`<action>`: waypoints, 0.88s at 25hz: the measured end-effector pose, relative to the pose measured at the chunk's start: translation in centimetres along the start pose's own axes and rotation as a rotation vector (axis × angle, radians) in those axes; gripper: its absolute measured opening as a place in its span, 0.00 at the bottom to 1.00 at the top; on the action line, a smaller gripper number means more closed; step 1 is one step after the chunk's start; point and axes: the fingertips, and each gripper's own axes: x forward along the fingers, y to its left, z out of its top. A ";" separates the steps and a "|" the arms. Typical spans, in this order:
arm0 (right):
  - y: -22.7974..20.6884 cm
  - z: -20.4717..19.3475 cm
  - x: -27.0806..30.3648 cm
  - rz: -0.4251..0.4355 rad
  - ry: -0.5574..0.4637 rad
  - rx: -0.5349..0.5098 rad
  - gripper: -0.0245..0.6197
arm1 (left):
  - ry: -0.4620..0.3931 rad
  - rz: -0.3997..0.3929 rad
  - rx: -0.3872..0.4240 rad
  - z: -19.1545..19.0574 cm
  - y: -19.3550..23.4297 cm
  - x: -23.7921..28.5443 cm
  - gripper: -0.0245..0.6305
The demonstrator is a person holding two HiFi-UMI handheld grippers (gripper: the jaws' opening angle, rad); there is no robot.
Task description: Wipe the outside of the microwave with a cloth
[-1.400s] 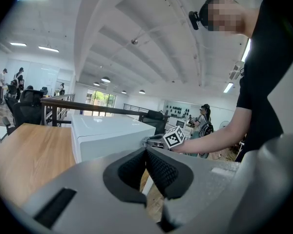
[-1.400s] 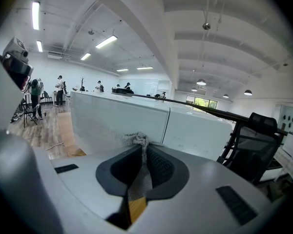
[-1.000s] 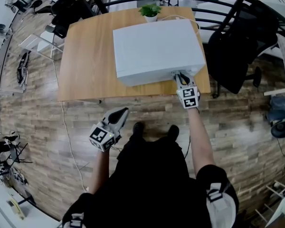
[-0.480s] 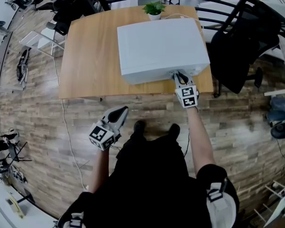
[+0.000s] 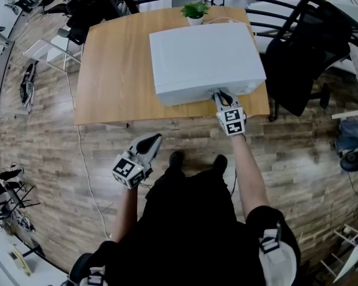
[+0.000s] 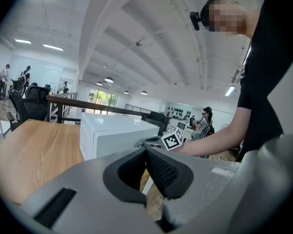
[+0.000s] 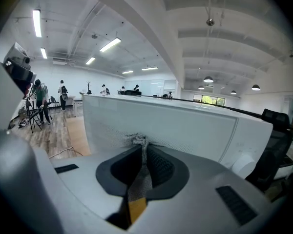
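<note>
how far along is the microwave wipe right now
Done: the cloth is clamped in the right hand-held gripper. In hand: it is pressed to the microwave front door. Left: probably top and sides; no surface visibly shows wiping. The left hand-held gripper hangs shut and empty, off the table.

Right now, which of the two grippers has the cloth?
The right gripper: its jaws are shut on the grey mesh cloth at the microwave's front. The left gripper is shut on nothing, held low, short of the table.
</note>
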 end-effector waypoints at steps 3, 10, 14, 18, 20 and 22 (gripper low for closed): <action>1.0 0.3 0.3 0.002 -0.004 0.006 0.08 | 0.001 -0.007 -0.001 0.0 0.5 -0.4 0.04; 2.8 0.5 1.3 0.001 -0.009 0.011 0.08 | -0.004 -0.022 0.001 -0.4 2.0 -1.1 0.04; 3.6 0.6 1.5 -0.003 -0.008 0.022 0.08 | 0.009 -0.025 -0.005 -0.5 2.6 -1.4 0.04; 4.5 0.8 1.8 -0.001 -0.013 0.030 0.08 | -0.020 -0.038 0.017 -0.4 3.3 -1.6 0.04; 5.1 0.9 2.1 0.000 -0.014 0.031 0.08 | -0.022 -0.041 0.011 -0.2 3.6 -1.8 0.04; 5.5 0.9 2.4 -0.001 -0.018 0.033 0.08 | -0.020 -0.044 0.012 -0.2 4.0 -2.0 0.04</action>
